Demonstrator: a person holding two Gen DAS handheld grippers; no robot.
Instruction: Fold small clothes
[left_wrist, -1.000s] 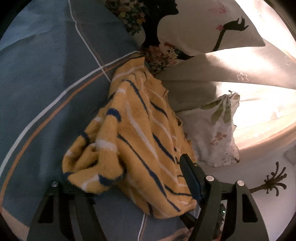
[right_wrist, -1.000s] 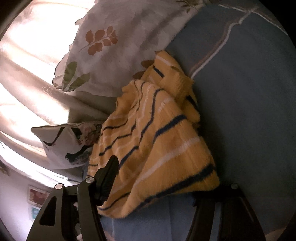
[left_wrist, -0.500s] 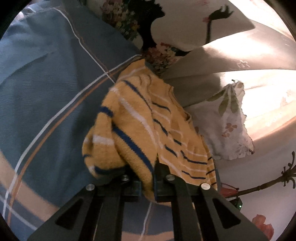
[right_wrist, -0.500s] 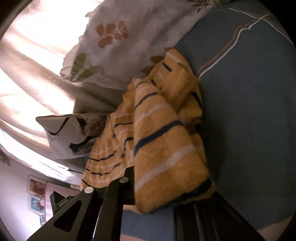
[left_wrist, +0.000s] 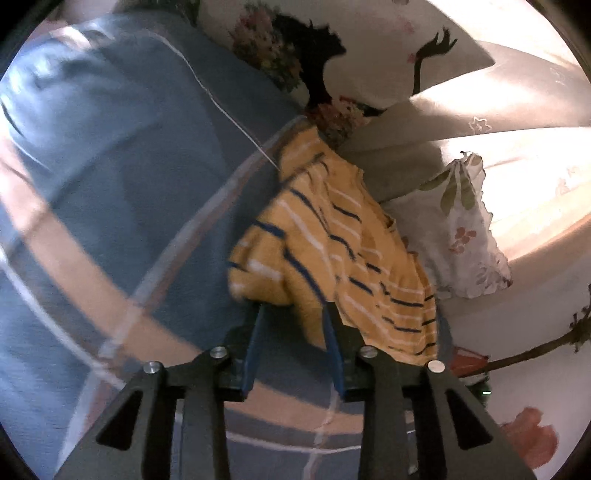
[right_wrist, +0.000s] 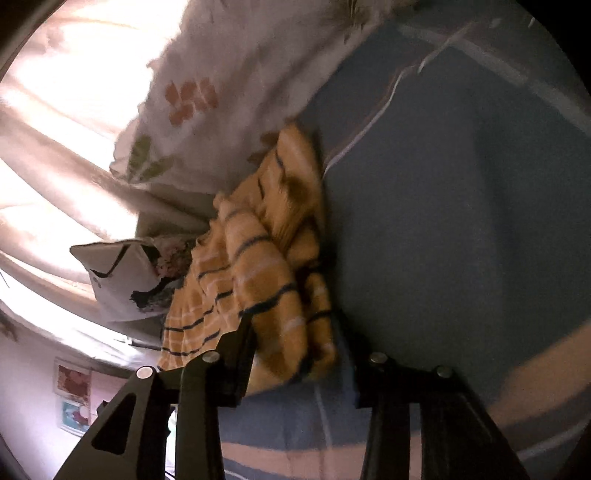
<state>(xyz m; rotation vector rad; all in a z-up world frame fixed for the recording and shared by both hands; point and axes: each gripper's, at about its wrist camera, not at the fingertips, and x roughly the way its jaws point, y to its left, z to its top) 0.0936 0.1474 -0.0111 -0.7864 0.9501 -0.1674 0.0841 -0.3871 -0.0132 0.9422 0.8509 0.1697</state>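
Observation:
A small yellow garment (left_wrist: 332, 240) with navy and white stripes lies bunched on the blue bedsheet (left_wrist: 129, 166), its far edge against the pillows. In the left wrist view my left gripper (left_wrist: 293, 332) is at the garment's near edge. Its jaws are opening, and a fold hangs loosely between the blue pads (left_wrist: 255, 332) without being pressed. In the right wrist view the garment (right_wrist: 266, 266) is rolled into a thick fold. My right gripper (right_wrist: 295, 343) straddles its near end with jaws opening; the cloth sits between the fingers, no longer pinched.
A white pillow with a black silhouette print (left_wrist: 369, 44) and a leaf-and-flower pillow (left_wrist: 461, 229) lean against a sunlit curtain (left_wrist: 498, 110) just beyond the garment. The striped bedsheet (right_wrist: 443, 221) spreads wide on the other side. Pictures hang on the wall (right_wrist: 74, 398).
Both grippers started open at the garment's near edge, shut on it, and carried it toward the pillows, bunching it up. Both now have their jaws parted again.

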